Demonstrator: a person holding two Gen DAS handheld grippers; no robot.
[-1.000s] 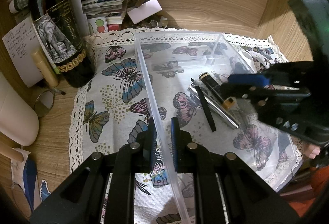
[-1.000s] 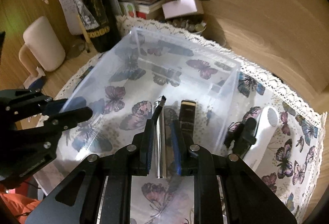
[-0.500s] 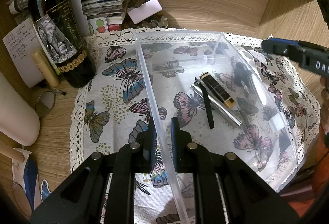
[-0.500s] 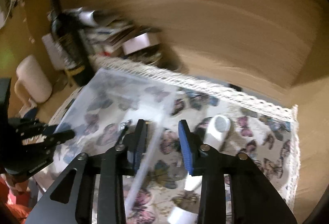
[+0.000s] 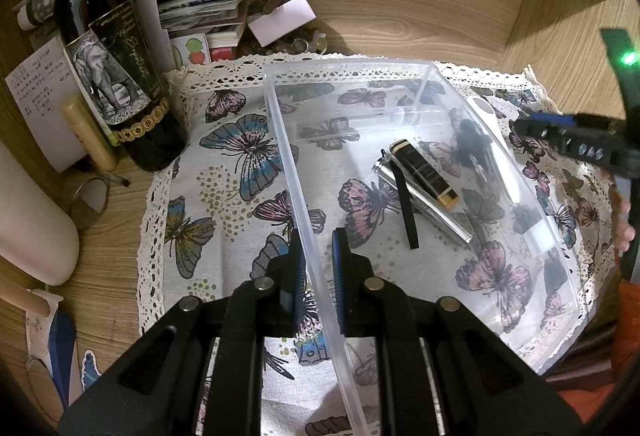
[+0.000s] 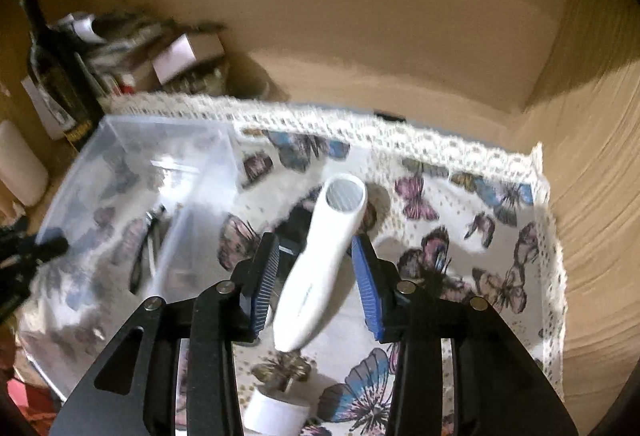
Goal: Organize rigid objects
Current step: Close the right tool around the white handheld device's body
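My left gripper (image 5: 318, 268) is shut on the near-left wall of a clear plastic box (image 5: 288, 155) that stands on a butterfly cloth. A silver pen (image 5: 436, 209) with a black strap (image 5: 405, 209) and a black-and-gold tube (image 5: 424, 171) lie inside the box. To the right of the box, my right gripper (image 6: 314, 252) hangs over a white handheld device (image 6: 328, 248). Its jaws are opening and straddle the device's handle, with a gap on each side. The right gripper (image 5: 560, 131) also shows at the right edge of the left wrist view.
A dark wine bottle (image 5: 108, 75), a pile of papers (image 5: 200, 7), a cream mug (image 5: 28, 220) and a small round mirror (image 5: 90, 195) crowd the left. Wooden walls close the back and right. A white roll (image 6: 276, 412) lies near the device.
The right gripper has let go of the silver pen inside the box, swung right out of the box and opened over the white device. The left gripper has stayed put.
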